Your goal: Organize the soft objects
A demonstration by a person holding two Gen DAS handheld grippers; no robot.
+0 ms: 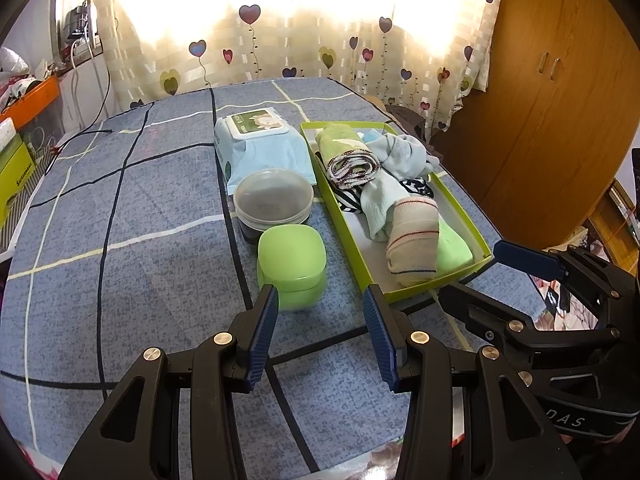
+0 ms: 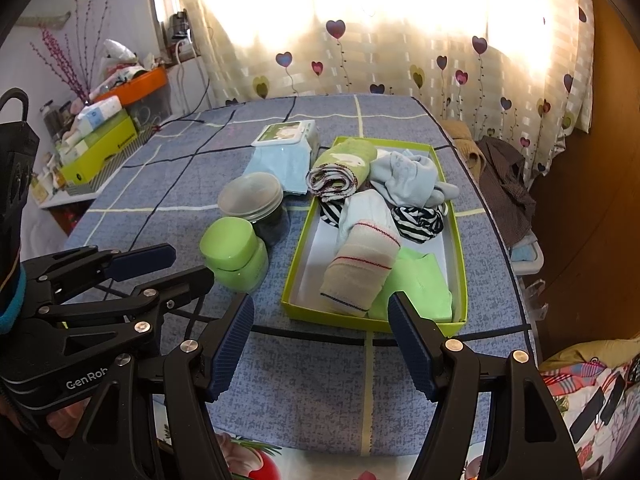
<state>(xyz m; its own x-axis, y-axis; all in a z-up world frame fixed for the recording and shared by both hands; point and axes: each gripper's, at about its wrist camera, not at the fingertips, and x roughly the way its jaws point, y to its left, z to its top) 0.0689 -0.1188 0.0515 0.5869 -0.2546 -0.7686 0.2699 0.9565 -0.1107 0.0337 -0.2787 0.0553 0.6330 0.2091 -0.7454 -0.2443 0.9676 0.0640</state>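
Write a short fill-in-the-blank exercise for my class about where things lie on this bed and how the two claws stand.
1. The socks and rolled cloths lie inside a shallow ____ box.
2. The green lidded jar stands directly in front of a clear round container with a ____ lid.
3. The wet wipes pack lies ____ the box, on the blue checked cover.
4. Both the left claw and the right claw are open and hold ____.

Missing words: green; translucent; outside; nothing
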